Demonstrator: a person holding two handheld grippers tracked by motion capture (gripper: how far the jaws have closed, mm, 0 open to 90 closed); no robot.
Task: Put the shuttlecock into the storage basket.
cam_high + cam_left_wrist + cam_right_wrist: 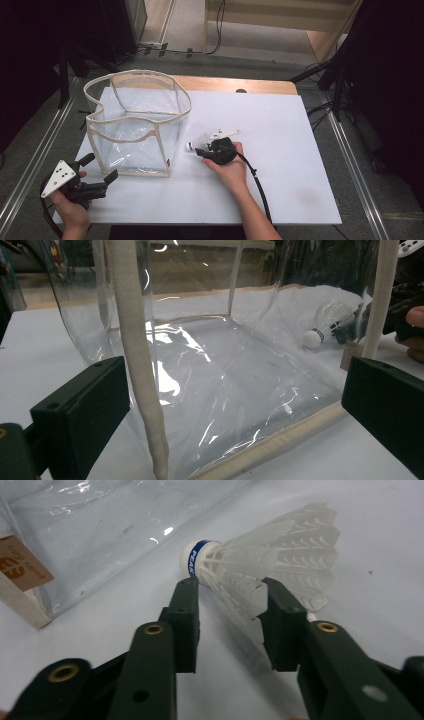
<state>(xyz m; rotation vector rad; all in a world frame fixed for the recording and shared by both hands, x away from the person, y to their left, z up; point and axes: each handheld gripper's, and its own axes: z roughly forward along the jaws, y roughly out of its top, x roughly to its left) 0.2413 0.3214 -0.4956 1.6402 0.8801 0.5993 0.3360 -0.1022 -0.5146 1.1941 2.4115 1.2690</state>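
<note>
High view: the shuttlecock [198, 141] lies near the white tabletop's [300, 165] middle, just beside the clear plastic bag [137, 122], in the right gripper [202, 148].

Left gripper view: the left gripper [235, 405] gapes wide, holding nothing. The shuttlecock's [327, 325] cork points left.

Right gripper view: white feathers, blue-banded cork toward the bag [90, 535]; the jaws pinch the skirt [260, 575].

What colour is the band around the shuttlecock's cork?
Blue with white lettering, on the white shuttlecock; clearest in the right gripper view.
</note>
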